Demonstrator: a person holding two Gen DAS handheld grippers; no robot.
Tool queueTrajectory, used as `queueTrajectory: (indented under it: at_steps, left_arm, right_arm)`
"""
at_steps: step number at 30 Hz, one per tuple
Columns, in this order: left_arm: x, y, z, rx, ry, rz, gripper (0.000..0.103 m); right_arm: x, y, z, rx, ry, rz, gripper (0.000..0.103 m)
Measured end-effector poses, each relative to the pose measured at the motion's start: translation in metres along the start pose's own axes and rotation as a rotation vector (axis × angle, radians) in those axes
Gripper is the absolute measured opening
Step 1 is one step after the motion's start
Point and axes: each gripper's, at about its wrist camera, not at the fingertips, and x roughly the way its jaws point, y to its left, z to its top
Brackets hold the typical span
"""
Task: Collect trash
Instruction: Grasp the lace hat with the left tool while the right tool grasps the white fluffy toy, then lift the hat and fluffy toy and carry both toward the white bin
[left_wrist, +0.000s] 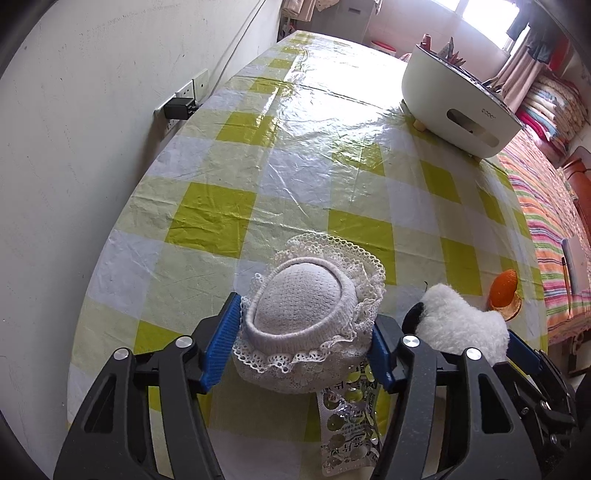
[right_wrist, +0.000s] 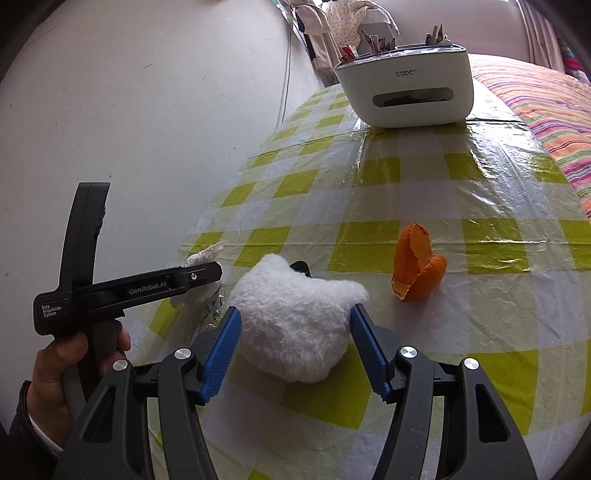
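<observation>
Left gripper (left_wrist: 301, 354) clenched on a lace-trimmed knit hat (left_wrist: 306, 317), low centre, above a foil blister pack (left_wrist: 347, 421). Right gripper (right_wrist: 295, 350) clamped on a white plush toy (right_wrist: 295, 321), lower centre. Orange peel (right_wrist: 417, 269) right of centre, loose on checked tablecloth (right_wrist: 461, 332).

We see a table under a yellow-checked plastic cloth (left_wrist: 303, 155). On it lie a lace-trimmed knit cap (left_wrist: 306, 317), a blister pack (left_wrist: 347, 428), a white plush toy (right_wrist: 295, 325), orange peel (right_wrist: 417, 269) and a white caddy (right_wrist: 406, 92).

tablecloth (left_wrist: 229, 218) yellow-white check | peel (right_wrist: 417, 269) orange | bin (right_wrist: 406, 96) white
</observation>
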Motion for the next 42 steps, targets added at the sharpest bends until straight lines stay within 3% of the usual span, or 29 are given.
queueTrajectory:
  at_steps: [8, 12, 20, 42]
  left_arm:
    - [-0.001, -0.004, -0.008, 0.025, -0.014, 0.005, 0.053]
    - [-0.004, -0.002, -0.010, 0.013, -0.026, 0.011, 0.052]
    - [-0.022, 0.002, -0.012, 0.005, -0.083, 0.004, 0.052]
    - [-0.078, -0.042, -0.042, 0.083, -0.171, -0.040, 0.051]
  right_arm:
    - [0.017, -0.003, 0.005, 0.020, 0.016, 0.023, 0.060]
    - [0.027, -0.008, 0.000, 0.078, 0.069, 0.111, 0.060]
    - [0.013, -0.005, -0.011, 0.046, -0.003, 0.113, 0.046]
    - [-0.052, -0.004, -0.041, 0.032, -0.089, 0.074, 0.045]
